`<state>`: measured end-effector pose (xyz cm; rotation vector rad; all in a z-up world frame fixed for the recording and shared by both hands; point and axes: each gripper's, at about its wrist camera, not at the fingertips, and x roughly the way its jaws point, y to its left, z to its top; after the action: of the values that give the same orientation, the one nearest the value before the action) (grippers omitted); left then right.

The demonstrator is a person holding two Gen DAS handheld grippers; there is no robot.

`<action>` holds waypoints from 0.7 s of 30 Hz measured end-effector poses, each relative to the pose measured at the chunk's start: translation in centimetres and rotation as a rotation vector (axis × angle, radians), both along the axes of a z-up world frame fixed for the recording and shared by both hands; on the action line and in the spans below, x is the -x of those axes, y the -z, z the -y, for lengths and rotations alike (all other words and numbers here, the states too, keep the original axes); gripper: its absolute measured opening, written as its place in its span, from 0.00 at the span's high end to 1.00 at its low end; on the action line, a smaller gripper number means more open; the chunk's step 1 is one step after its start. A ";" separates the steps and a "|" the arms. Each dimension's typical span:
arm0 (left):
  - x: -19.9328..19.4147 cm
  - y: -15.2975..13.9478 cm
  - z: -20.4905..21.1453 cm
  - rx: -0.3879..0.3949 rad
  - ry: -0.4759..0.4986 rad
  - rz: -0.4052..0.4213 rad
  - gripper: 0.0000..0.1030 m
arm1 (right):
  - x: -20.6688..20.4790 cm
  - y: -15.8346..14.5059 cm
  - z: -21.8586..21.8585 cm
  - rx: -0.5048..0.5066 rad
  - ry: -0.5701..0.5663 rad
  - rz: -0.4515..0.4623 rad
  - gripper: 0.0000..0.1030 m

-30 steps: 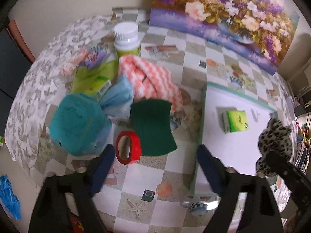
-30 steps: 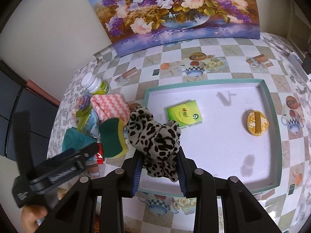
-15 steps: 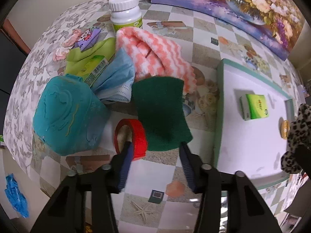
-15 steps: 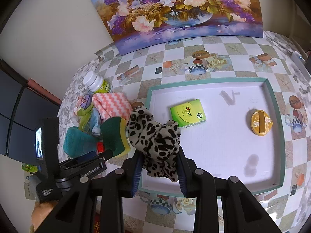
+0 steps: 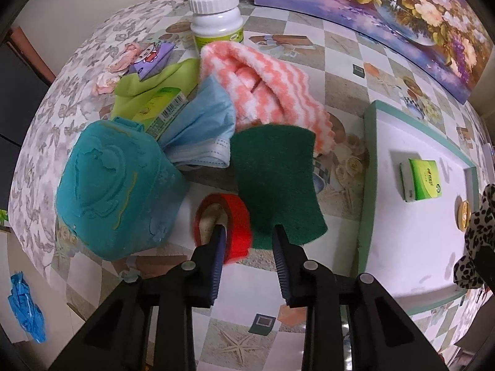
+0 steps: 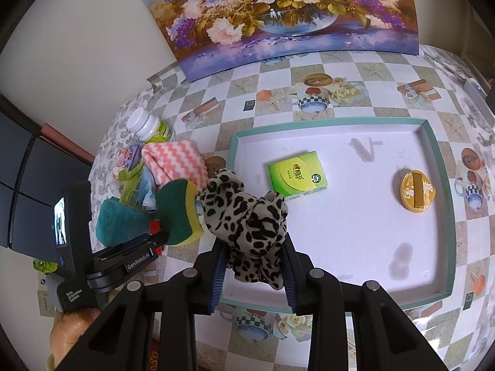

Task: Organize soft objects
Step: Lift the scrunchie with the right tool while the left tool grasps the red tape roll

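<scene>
A dark green scouring sponge (image 5: 275, 173) with a yellow underside lies beside a red tape roll (image 5: 238, 216). My left gripper (image 5: 249, 230) points down at them and its jaws are closing. One finger stands in the roll's hole and the other over the sponge's near corner, so the roll's wall and that corner lie between them. A pink-and-white chevron cloth (image 5: 263, 83), a blue face mask (image 5: 201, 130) and a teal towel (image 5: 114, 194) crowd behind. My right gripper (image 6: 253, 244) is shut on a leopard-print cloth (image 6: 244, 210), held over the near left corner of the teal-rimmed tray (image 6: 328, 122).
The tray holds a green box (image 6: 297, 174) and a yellow round lid (image 6: 416, 190). A white-capped bottle (image 5: 216, 15) and a green packet (image 5: 154, 99) sit behind the pile. A flower painting (image 6: 287, 15) leans on the back wall. The table edge drops off at the left.
My left gripper has sunk toward the tape roll and sponge and its jaws have narrowed from wide apart to either side of them. The right gripper and its cloth have stayed still.
</scene>
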<state>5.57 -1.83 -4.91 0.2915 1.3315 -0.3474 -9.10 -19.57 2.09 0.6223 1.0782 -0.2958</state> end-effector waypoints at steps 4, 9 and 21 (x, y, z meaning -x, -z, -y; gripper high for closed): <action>-0.4 0.8 -0.2 -0.009 -0.015 -0.016 0.75 | 0.0 0.1 -0.1 0.002 -0.003 -0.001 0.67; -0.6 0.8 -0.3 0.006 -0.021 -0.021 0.81 | -0.1 0.2 -0.1 0.003 -0.006 -0.005 0.67; -0.6 -0.9 -0.5 0.047 -0.022 0.006 0.84 | 0.0 0.0 0.1 0.001 0.006 -0.003 0.67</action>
<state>6.13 -1.32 -4.04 0.2384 1.3182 -0.3589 -9.05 -19.62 2.04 0.6242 1.0787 -0.3025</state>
